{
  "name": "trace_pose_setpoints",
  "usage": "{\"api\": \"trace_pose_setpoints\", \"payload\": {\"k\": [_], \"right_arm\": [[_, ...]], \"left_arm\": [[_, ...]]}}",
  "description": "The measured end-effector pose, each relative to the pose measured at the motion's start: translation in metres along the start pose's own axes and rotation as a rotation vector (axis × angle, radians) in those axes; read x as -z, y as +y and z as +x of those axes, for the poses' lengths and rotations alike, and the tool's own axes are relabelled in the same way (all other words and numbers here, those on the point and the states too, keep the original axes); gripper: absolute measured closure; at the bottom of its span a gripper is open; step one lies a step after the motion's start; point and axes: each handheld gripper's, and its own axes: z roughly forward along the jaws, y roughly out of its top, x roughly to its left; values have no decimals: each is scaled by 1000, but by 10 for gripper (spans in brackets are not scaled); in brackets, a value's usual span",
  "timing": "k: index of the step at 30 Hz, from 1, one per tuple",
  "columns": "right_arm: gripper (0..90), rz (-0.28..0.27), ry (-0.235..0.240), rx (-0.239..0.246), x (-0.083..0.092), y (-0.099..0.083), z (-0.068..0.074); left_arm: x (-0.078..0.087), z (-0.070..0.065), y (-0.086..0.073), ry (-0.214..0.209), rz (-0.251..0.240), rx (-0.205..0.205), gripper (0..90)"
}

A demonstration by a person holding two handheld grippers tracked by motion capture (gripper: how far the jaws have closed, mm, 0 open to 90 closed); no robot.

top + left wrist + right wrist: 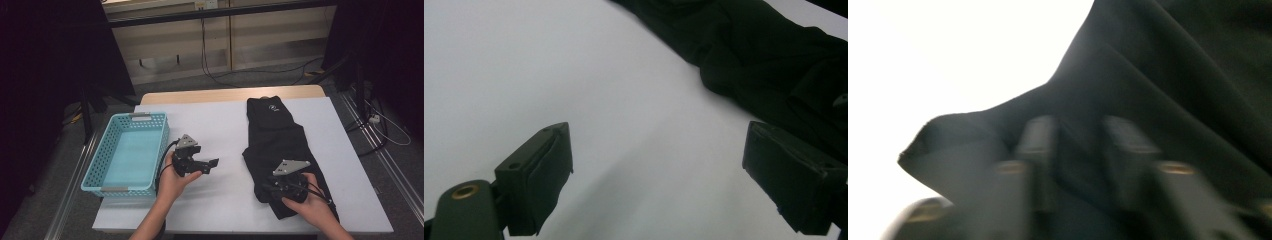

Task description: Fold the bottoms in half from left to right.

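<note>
White sheeting covers the counter (pixel 225 125), with a blue basket (pixel 127 152) at its left and black trousers (pixel 277 140) lying lengthwise at the right. That cloth looks soft, light and limp, so it should sag and slide unless gripped at a gathered fold or hem. A fold near the bottom end sits between the jaws of the right claw (pixel 1075 150), which are nearly together on it. The left claw (pixel 656 170) gapes wide over bare sheeting.

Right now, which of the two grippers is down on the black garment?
The right gripper, low on the black garment, with cloth between its near-closed jaws. The left gripper hangs open over bare white table beside the basket.
</note>
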Motion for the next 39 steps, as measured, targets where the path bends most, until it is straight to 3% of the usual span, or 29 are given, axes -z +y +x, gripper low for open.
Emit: {"api": "trace_pose_setpoints", "payload": {"k": [2,3,15,21,25,27,30,33,39], "right_arm": [[881,-17,-11,-13,5,0,-4],[894,-26,2,-21,10,-1,-7],[899,-81,-6,-95,61,-35,-27],[899,-81,-55,-127,90,-64,-39],[879,-86,-87,-164,106,-84,-48],[764,-87,-123,-171,109,-89,-49],[633,-90,-137,-172,108,-86,-49],[567,-105,-135,-157,101,-70,-48],[467,-116,-123,-141,70,-32,-51]], "left_arm": [[0,0,0,2,2,-6,129],[1,0,0,1,-2,2,131],[4,1,1,0,-12,15,130],[3,2,0,7,-9,14,130],[3,2,1,6,-10,13,130],[3,2,1,7,-12,18,130],[4,2,1,9,-13,18,130],[4,3,1,10,-14,16,130],[9,5,0,16,-16,15,127]]}}
